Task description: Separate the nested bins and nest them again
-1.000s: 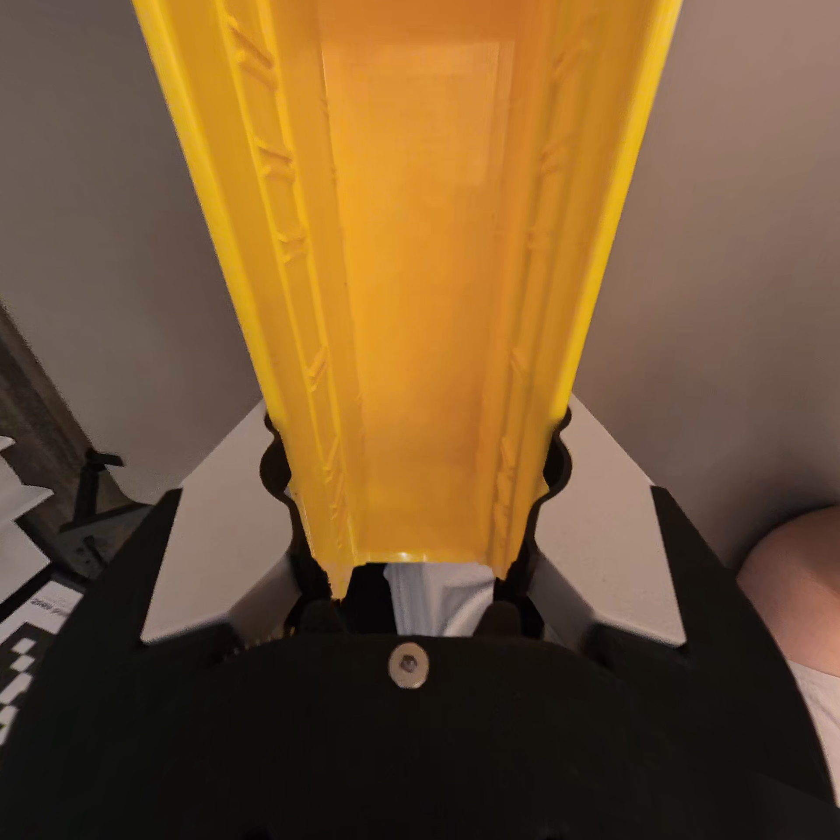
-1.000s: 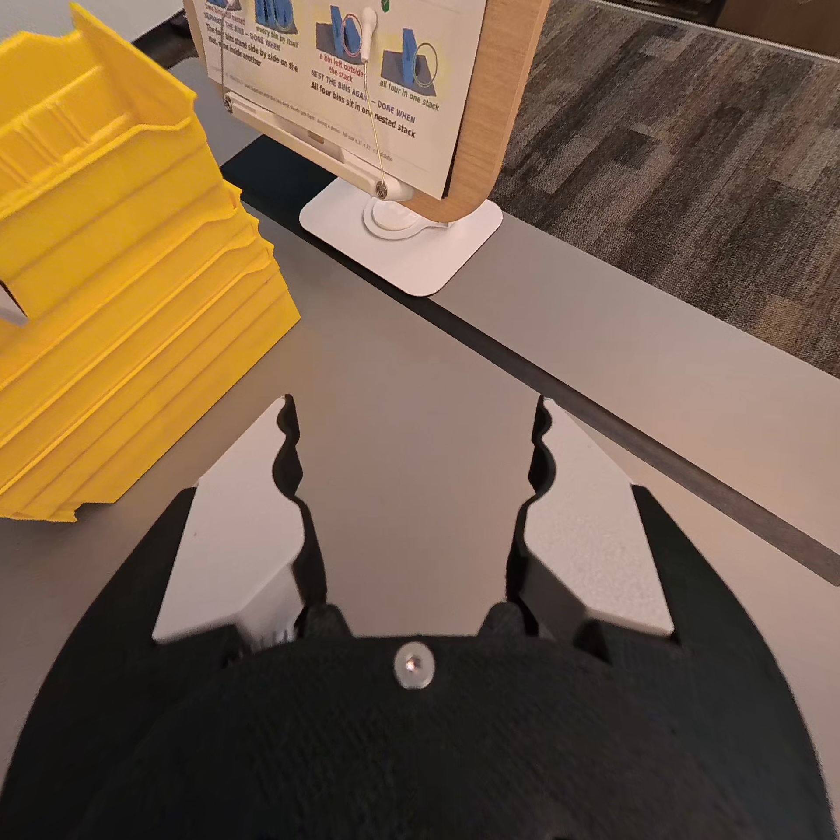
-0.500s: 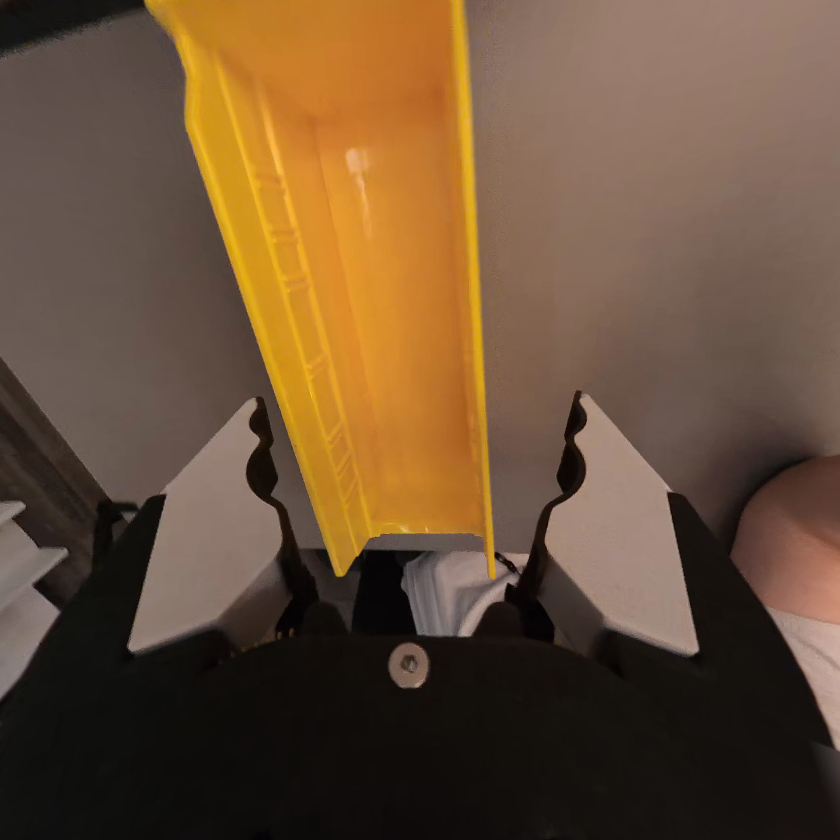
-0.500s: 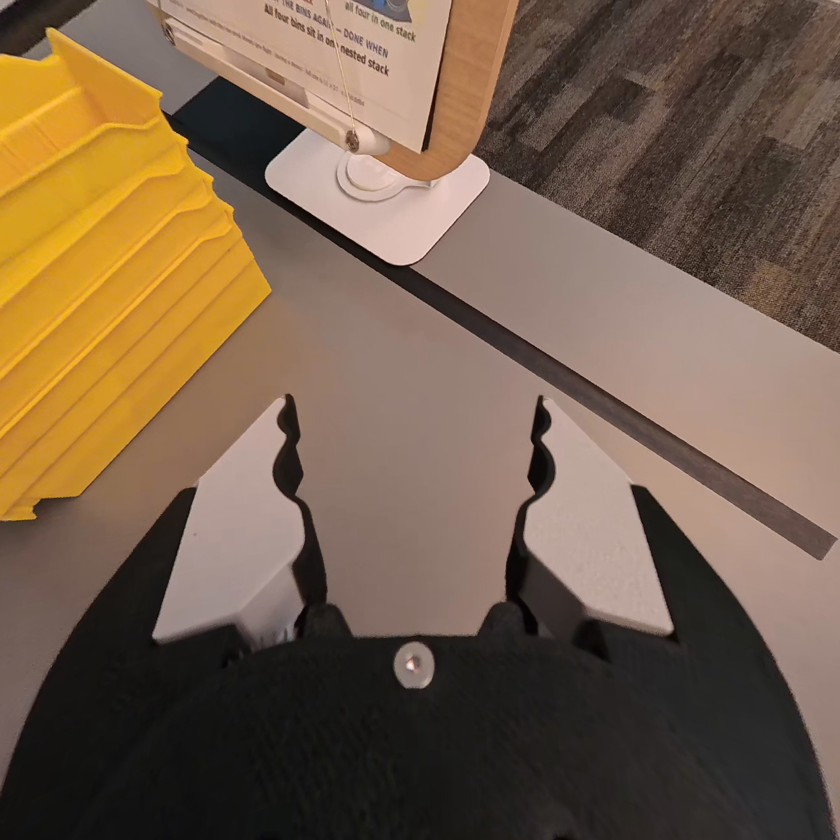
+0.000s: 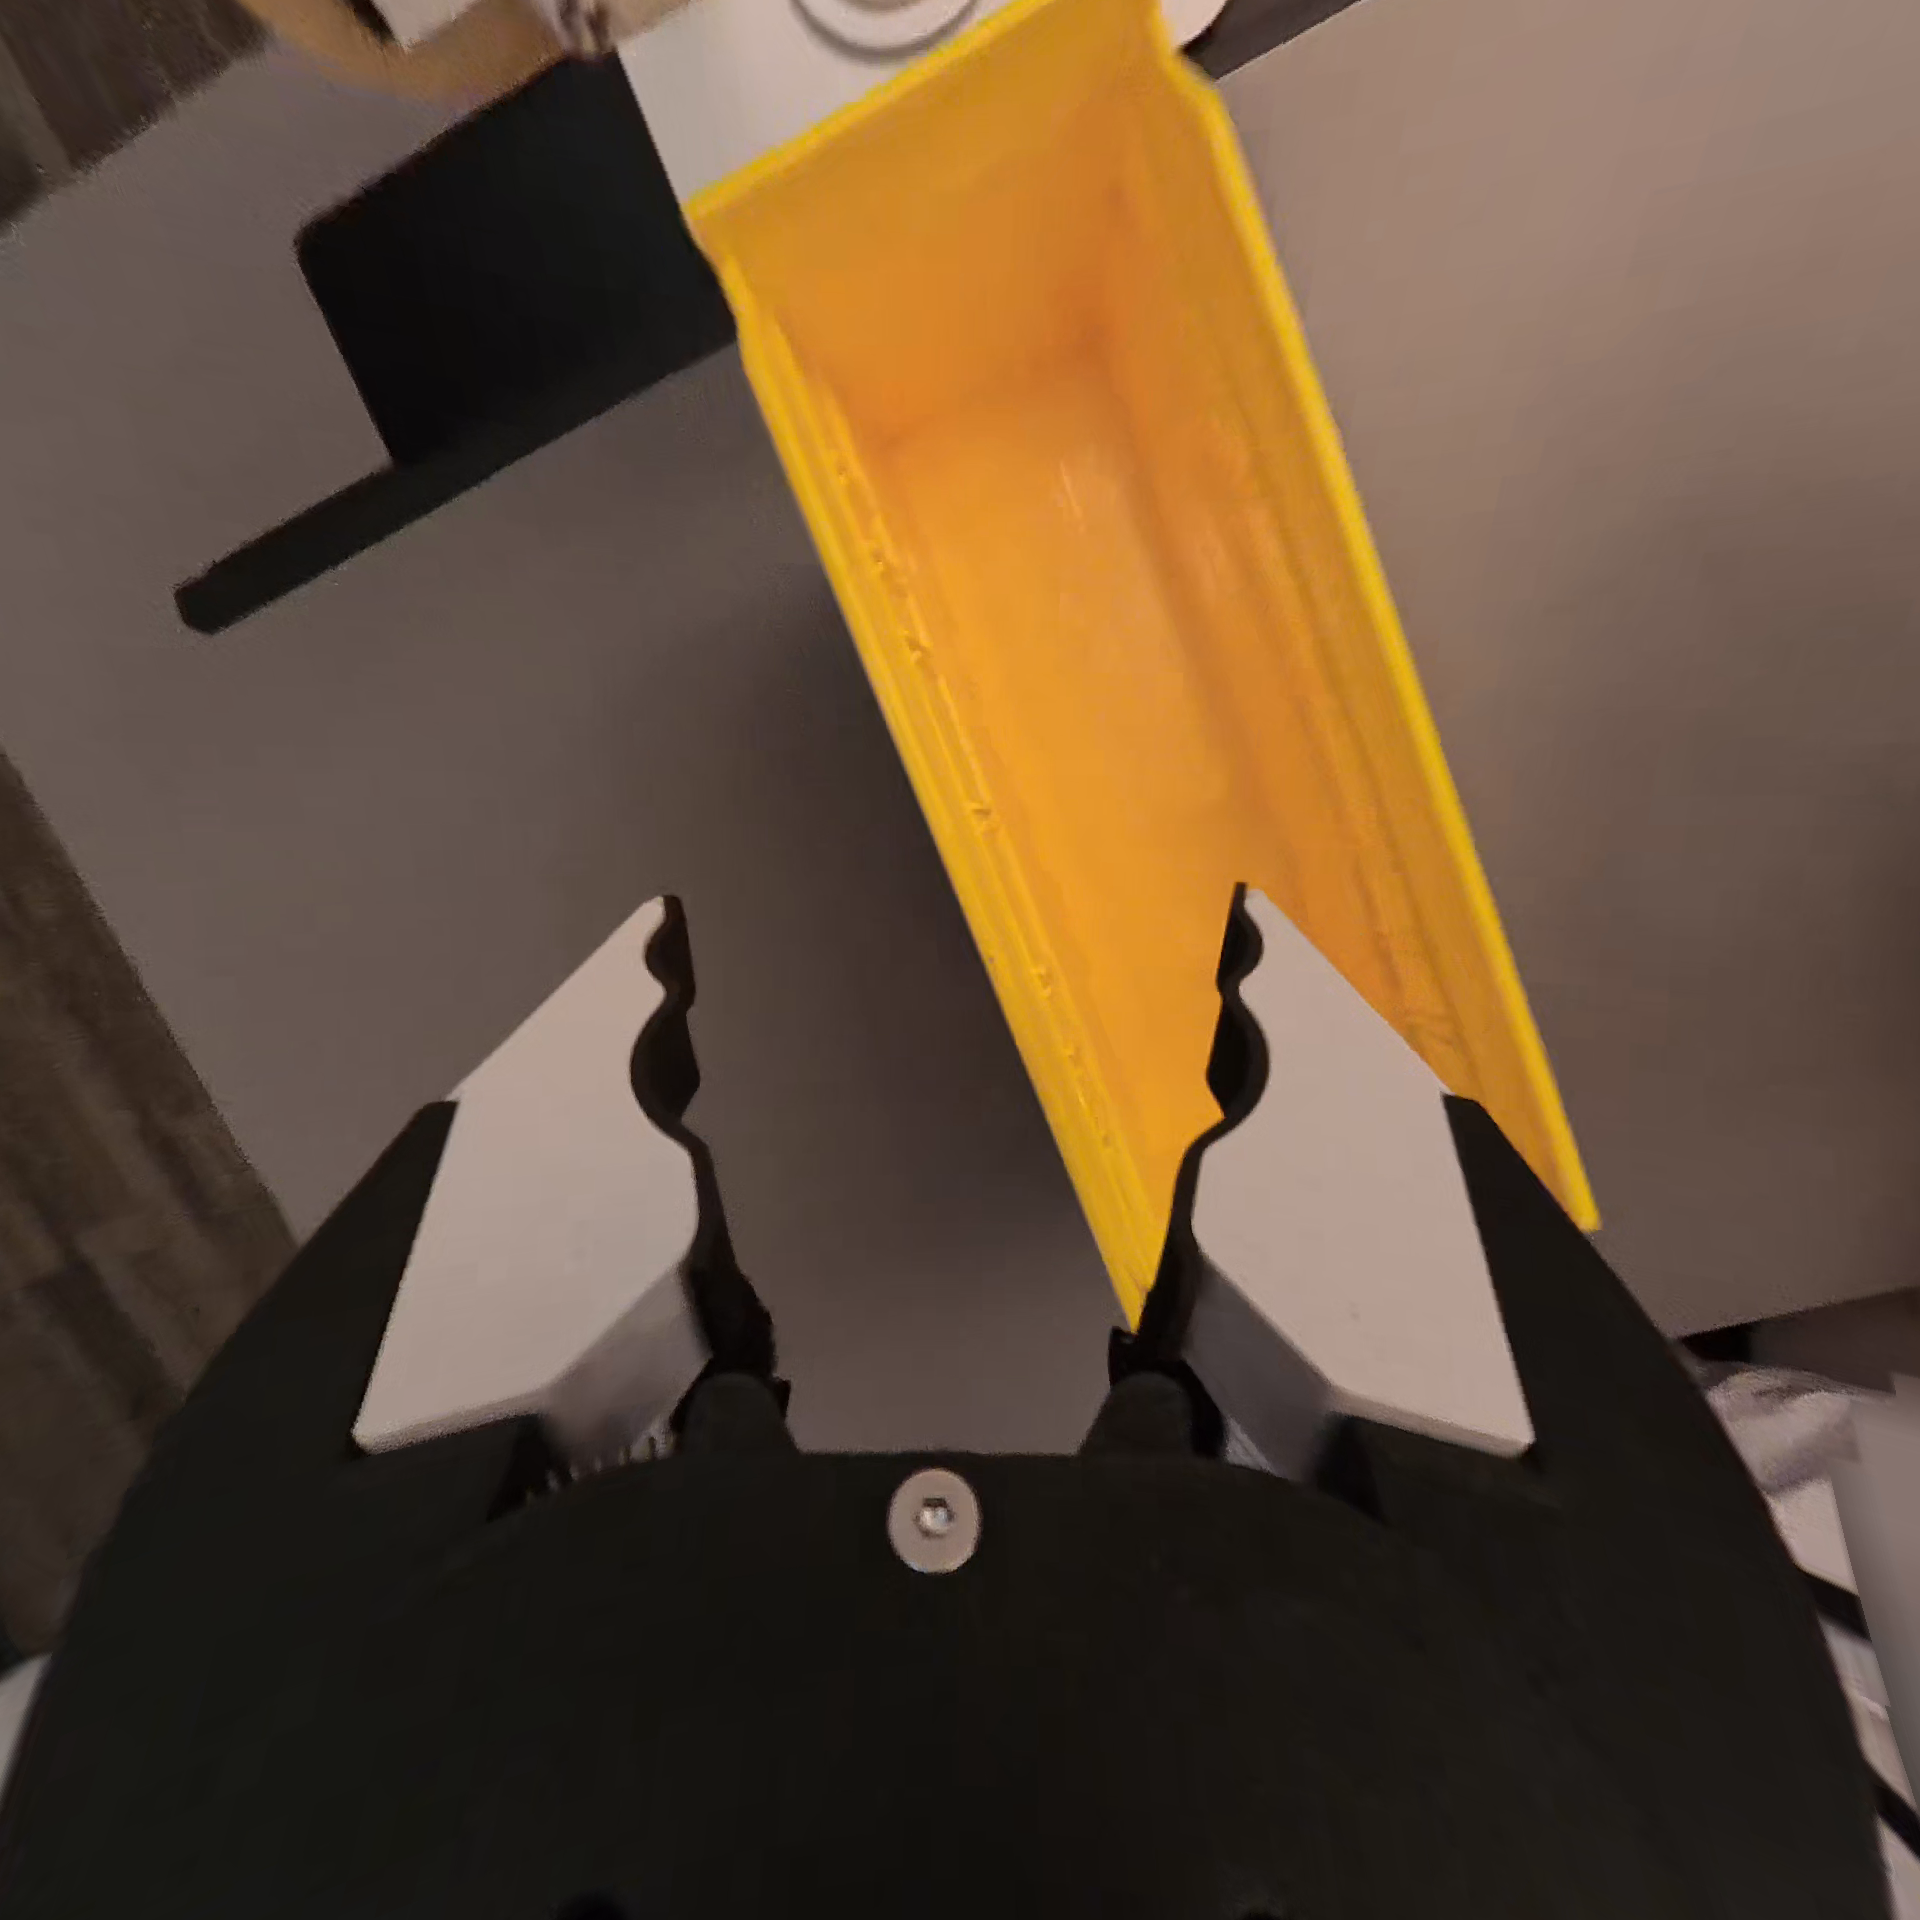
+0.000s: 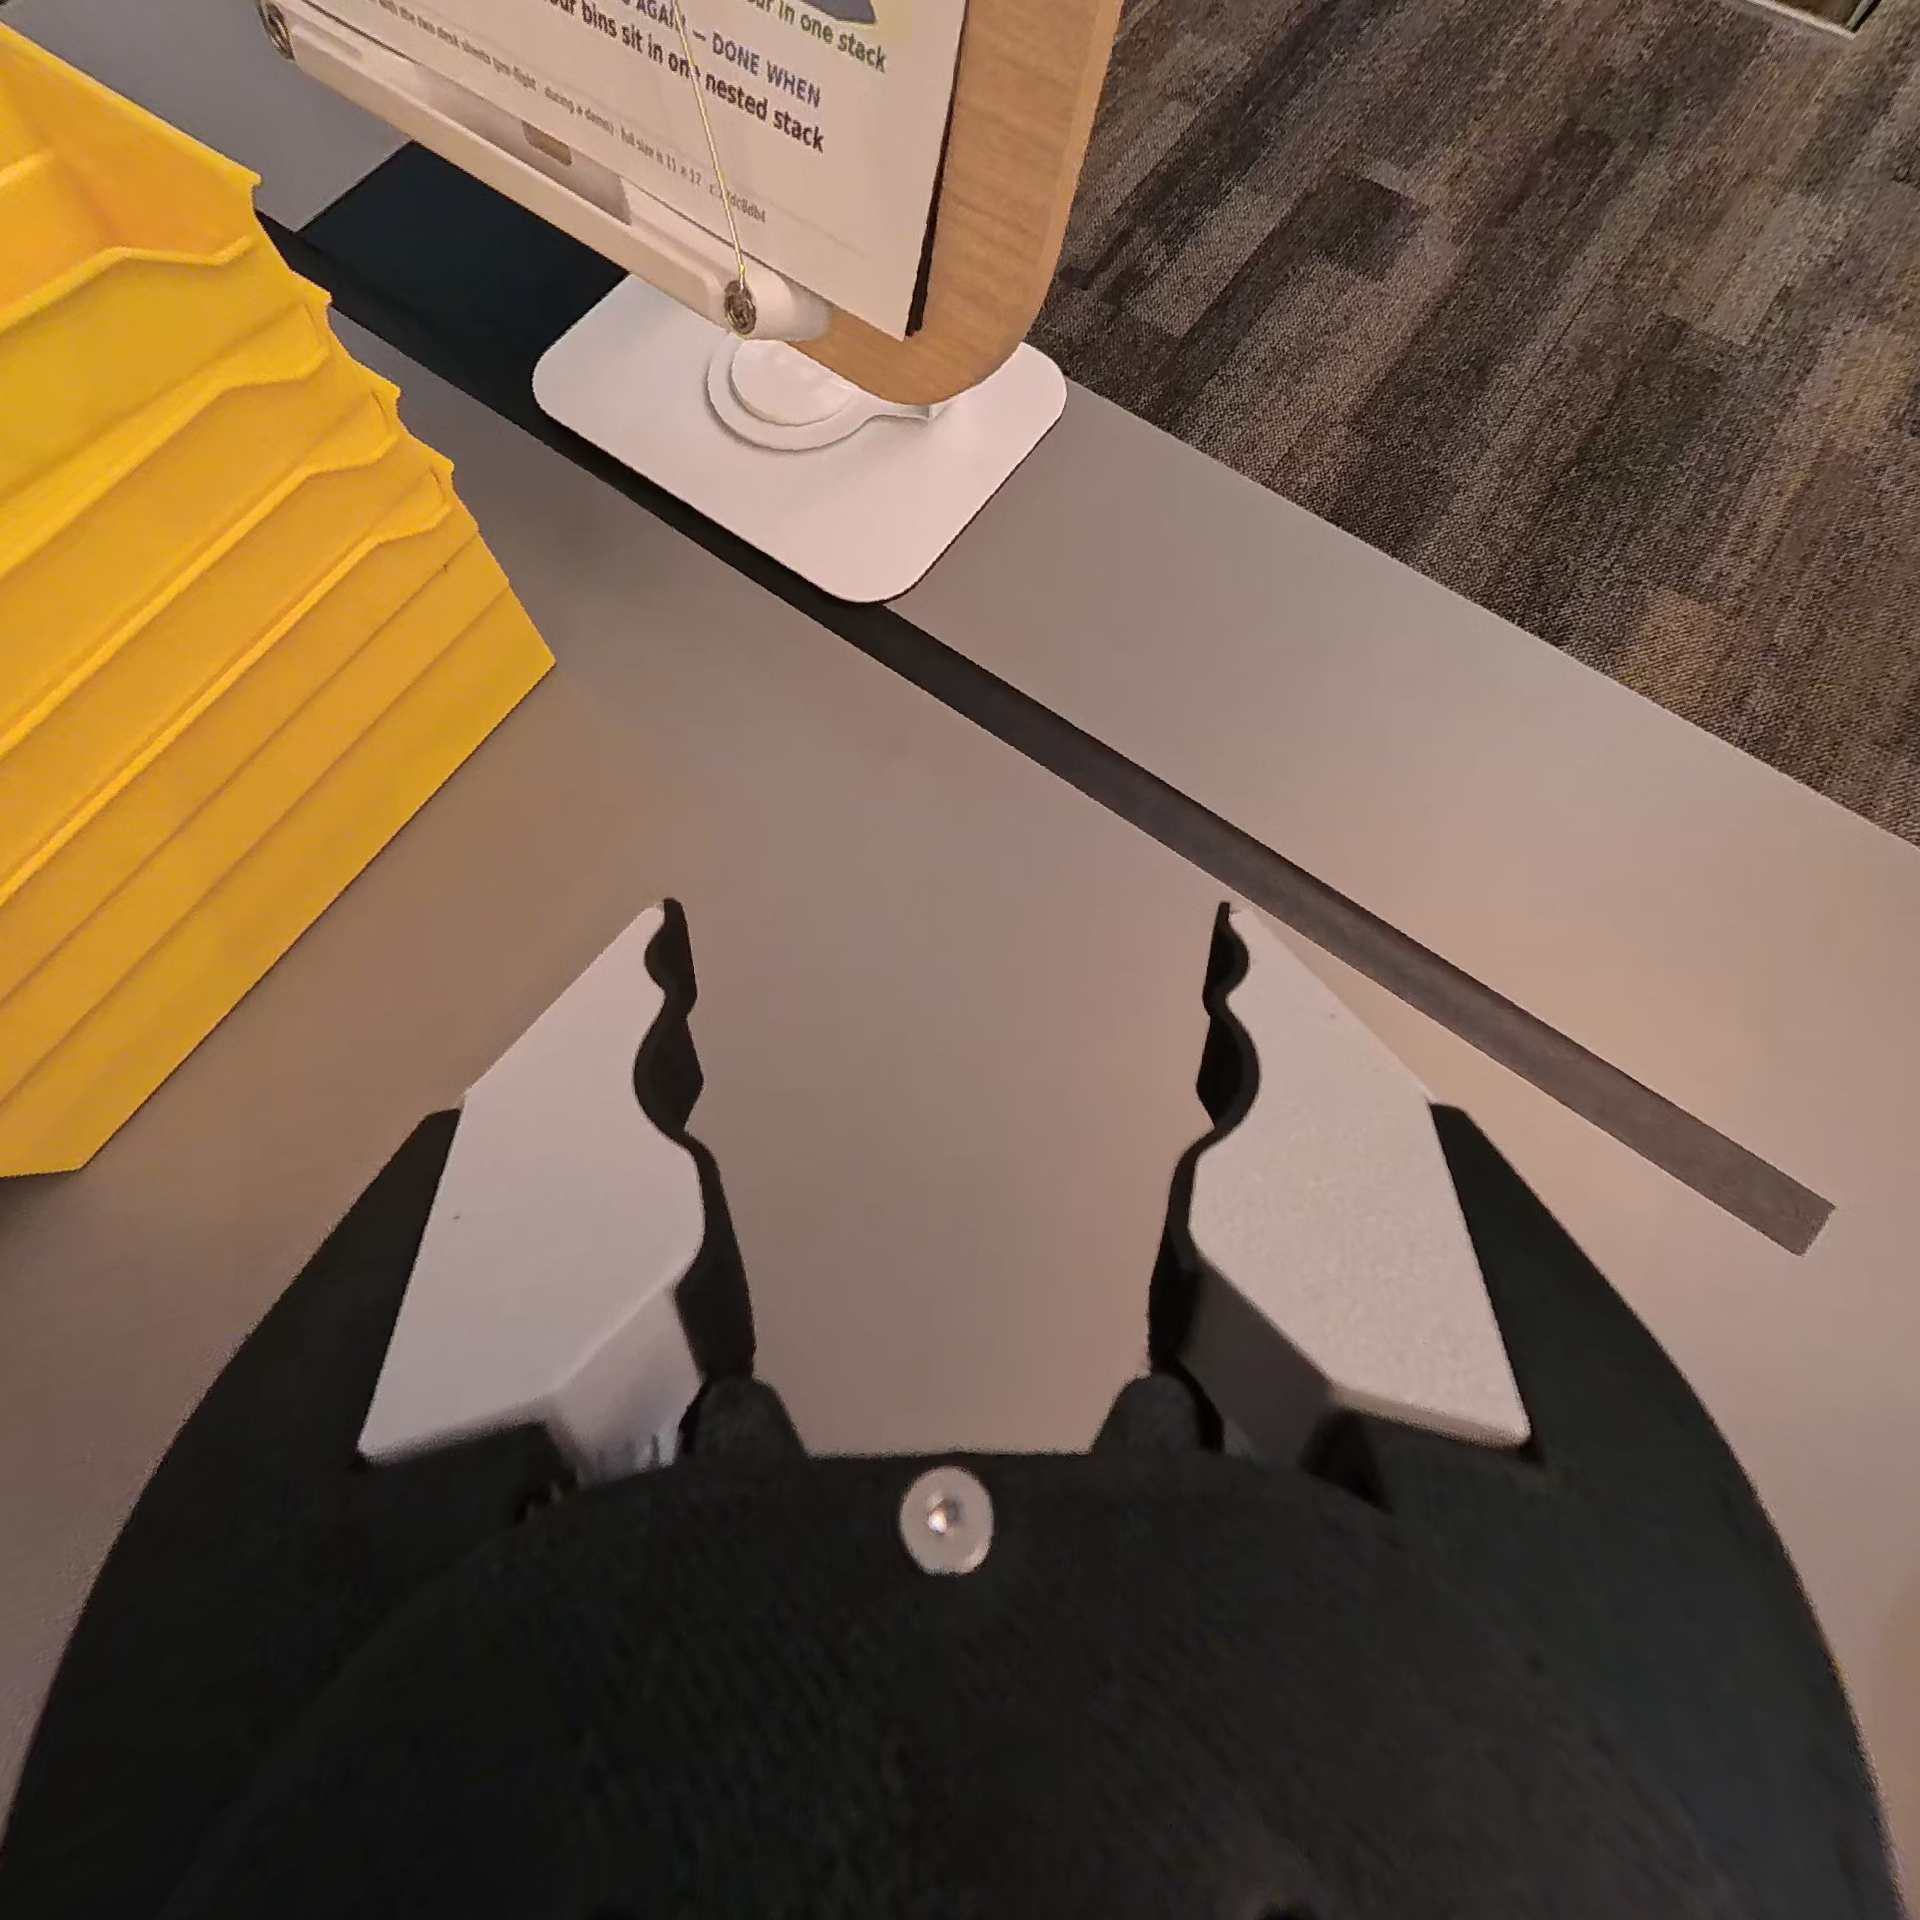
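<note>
Left wrist view shows the left gripper (image 5: 951,914) spread wide with nothing clamped: the single yellow plastic bin (image 5: 1122,623), a long open-topped trough, lies on the grey surface (image 5: 520,779) ahead and off to the right, its near end passing behind the right-hand fingertip (image 5: 1309,1039) while the left-hand one stands well clear of it. The bin's long axis runs away from the gripper, slanting up and to the left toward a white stand base (image 5: 727,125) at the far edge. In the right wrist view the right gripper (image 6: 945,914) is likewise wide open and bare over the surface, with the stack of nested yellow plastic bins (image 6: 208,675) sitting to its left, near a wood-framed instruction board (image 6: 997,187). The left gripper looks the nearer to the lone bin; the right one the nearer to the stack. Against a second ago, the bin no longer sits squarely between the left gripper's fingers with both sides against them; the gripper has let go and swung leftward, while the right has edged toward the stack.
</note>
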